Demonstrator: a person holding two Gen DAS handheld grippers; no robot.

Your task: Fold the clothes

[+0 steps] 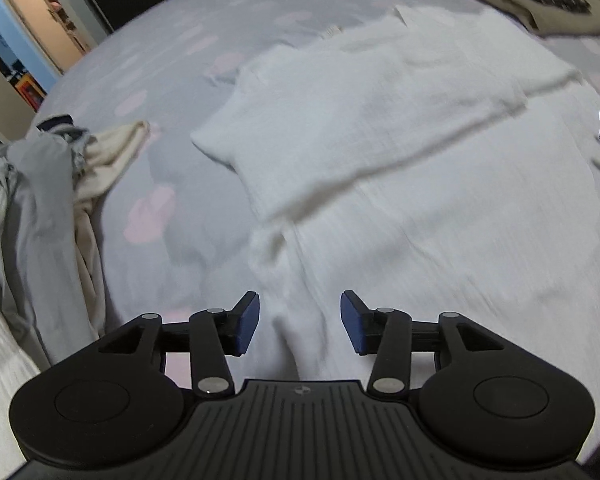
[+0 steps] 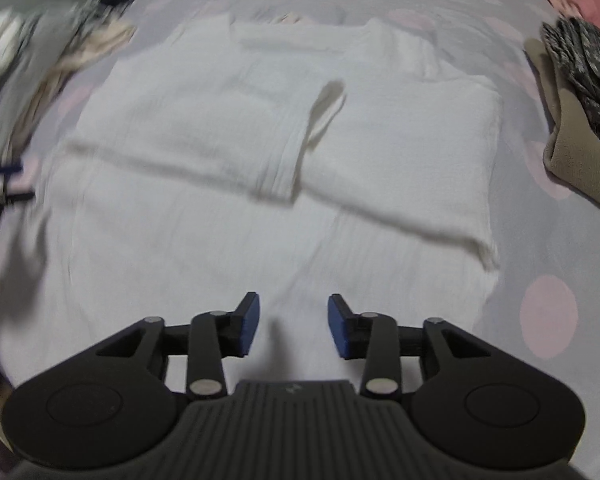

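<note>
A white garment lies spread flat on the bed, whose grey sheet is dotted pink; both sleeves are folded in across its body, their cuffs meeting near the middle. The left hand-held gripper and the right hand-held gripper each hover over its near hem, jaws spread, pinching nothing. Only the left view shows a doorway; the rumpled clothes pile is sharp there, blurred in the right view
</note>
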